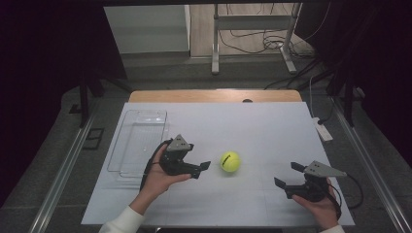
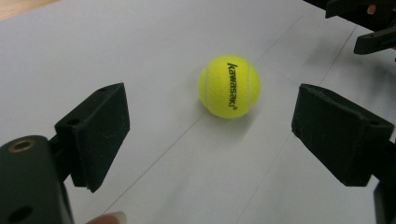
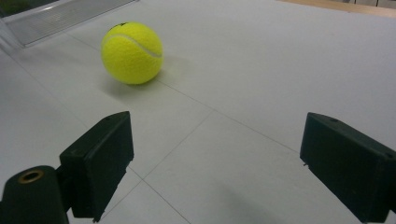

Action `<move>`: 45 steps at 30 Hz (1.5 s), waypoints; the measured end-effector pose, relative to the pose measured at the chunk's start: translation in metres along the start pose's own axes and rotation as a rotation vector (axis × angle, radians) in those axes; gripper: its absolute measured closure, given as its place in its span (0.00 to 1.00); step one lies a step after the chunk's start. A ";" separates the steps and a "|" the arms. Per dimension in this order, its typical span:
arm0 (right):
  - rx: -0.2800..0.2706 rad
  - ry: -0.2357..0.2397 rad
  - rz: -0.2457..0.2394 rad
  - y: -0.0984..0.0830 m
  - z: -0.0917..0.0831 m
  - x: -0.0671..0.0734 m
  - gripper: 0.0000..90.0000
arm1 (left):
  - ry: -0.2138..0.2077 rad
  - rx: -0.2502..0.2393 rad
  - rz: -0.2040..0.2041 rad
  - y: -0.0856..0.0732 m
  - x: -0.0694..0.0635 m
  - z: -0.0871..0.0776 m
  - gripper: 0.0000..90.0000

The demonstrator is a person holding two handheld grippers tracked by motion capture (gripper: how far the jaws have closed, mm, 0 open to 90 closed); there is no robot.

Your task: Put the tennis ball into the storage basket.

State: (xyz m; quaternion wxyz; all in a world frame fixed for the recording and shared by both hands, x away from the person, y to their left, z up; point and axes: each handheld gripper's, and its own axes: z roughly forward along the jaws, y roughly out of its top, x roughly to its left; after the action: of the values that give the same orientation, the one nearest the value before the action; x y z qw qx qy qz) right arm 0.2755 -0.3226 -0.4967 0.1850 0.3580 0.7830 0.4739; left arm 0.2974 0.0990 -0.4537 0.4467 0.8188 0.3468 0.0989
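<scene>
Black jaws of the right gripper point(image 1: 287, 176) stand wide apart with nothing between them, low over the white table point(image 1: 272, 126) at the near right. Just left of centre, the left gripper point(image 1: 203, 170) is likewise spread and empty, its jaws pointing at the ball point(image 1: 230, 161), near it but not touching. That yellow ball rests on the table between the two grippers. Farther left lies a clear tray point(image 1: 138, 141).

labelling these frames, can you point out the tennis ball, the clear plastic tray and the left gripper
tennis ball point(image 2: 229, 87): left gripper view, on the printed yellow felt.
clear plastic tray point(image 1: 127, 127): high view, on its left wall.
left gripper point(image 1: 201, 169): high view, midway between its open fingers.
</scene>
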 end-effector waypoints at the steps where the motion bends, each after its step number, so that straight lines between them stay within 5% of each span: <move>1: 0.000 0.001 0.000 0.000 0.000 0.000 0.11 | 0.000 0.000 0.000 0.000 0.000 0.000 0.14; 45: 0.007 0.000 -0.006 -0.001 0.001 0.000 0.11 | -0.054 0.058 0.036 0.018 -0.011 0.033 0.13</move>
State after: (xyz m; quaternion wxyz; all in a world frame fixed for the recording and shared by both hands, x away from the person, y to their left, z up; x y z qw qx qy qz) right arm 0.2760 -0.3222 -0.4977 0.1852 0.3564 0.7857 0.4705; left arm 0.3135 0.0637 -0.4570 0.4302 0.8399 0.3225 0.0745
